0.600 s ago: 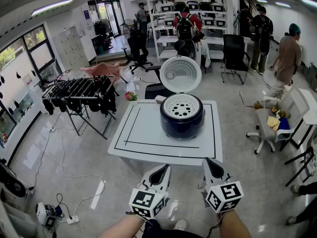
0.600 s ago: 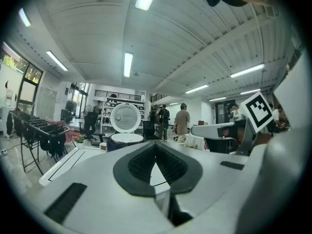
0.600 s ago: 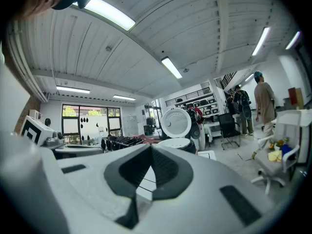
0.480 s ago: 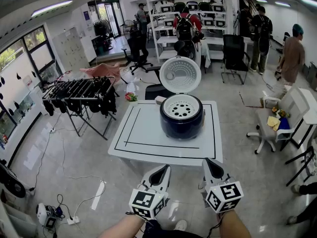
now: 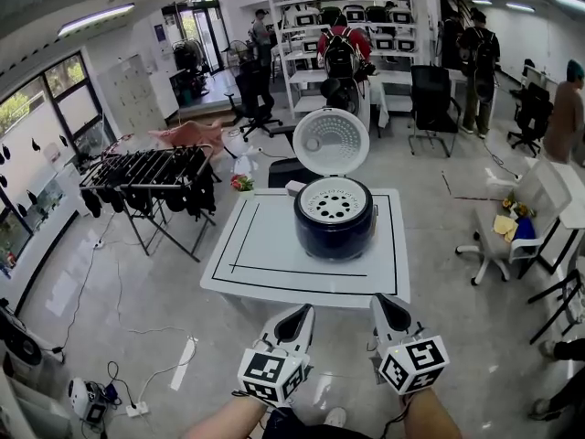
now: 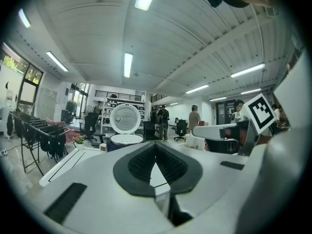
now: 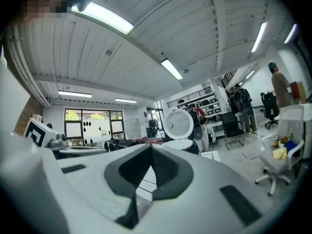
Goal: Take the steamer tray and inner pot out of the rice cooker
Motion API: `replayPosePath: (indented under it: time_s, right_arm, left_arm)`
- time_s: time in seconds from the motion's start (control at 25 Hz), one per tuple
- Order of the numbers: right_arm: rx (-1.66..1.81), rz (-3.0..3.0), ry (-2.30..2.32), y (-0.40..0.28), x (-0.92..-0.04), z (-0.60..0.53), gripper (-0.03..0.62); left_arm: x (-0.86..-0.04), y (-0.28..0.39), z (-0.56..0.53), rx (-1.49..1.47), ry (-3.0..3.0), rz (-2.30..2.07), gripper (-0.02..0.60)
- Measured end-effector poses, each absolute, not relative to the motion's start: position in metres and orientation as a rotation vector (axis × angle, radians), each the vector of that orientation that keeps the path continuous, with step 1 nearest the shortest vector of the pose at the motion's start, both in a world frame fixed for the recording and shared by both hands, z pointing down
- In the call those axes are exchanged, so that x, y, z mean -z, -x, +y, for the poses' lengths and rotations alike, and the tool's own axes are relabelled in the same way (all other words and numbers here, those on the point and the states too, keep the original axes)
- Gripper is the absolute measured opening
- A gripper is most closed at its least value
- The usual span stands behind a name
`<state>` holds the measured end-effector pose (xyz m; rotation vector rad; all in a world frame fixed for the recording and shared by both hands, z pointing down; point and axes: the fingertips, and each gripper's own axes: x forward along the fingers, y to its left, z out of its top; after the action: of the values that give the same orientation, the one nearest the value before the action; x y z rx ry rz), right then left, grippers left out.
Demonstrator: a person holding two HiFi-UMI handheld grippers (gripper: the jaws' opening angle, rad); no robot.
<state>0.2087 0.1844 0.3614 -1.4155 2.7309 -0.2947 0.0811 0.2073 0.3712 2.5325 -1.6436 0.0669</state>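
Note:
A dark blue rice cooker [image 5: 334, 229] stands on the white table [image 5: 265, 263] with its round lid [image 5: 330, 141] up. A white steamer tray [image 5: 335, 199] with several holes sits in its top; the inner pot is hidden beneath. The cooker [image 6: 124, 139] also shows far ahead in the left gripper view, and the cooker [image 7: 181, 144] in the right gripper view. My left gripper [image 5: 298, 315] and right gripper [image 5: 388, 306] hang side by side in front of the table's near edge, well short of the cooker. Both are shut with nothing between the jaws.
A black clothes rack [image 5: 151, 176] stands left of the table. A white chair [image 5: 516, 222] with small items is at the right. Shelving [image 5: 356, 26], black office chairs [image 5: 431, 99] and several people fill the back of the room. Cables and a power strip [image 5: 137, 401] lie on the floor at left.
Both grippers have stayed where they were. The view has shifted slightly. The person at the far right has walked further right, nearly out of the picture.

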Motion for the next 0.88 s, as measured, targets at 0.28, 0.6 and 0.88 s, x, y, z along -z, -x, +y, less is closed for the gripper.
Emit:
replayPosePath:
  time_s: [0.28, 0.6, 0.88]
  right_arm:
    - [0.306, 2.715, 1.416, -0.209, -0.363, 0.178, 0.002]
    - [0.335, 2.696, 1.429, -0.198, -0.365, 0.159, 0.139]
    - [0.315, 2.686, 1.536, -0.172, -0.369, 0.118, 0.179]
  left_arm:
    - [-0.367, -0.082, 0.197, -0.052, -2.553, -1.642, 0.006]
    - [-0.376, -0.074, 0.176, -0.062, -2.579, -1.59, 0.158]
    - [-0.38, -0.048, 0.131, -0.088, -2.615, -1.551, 0.256]
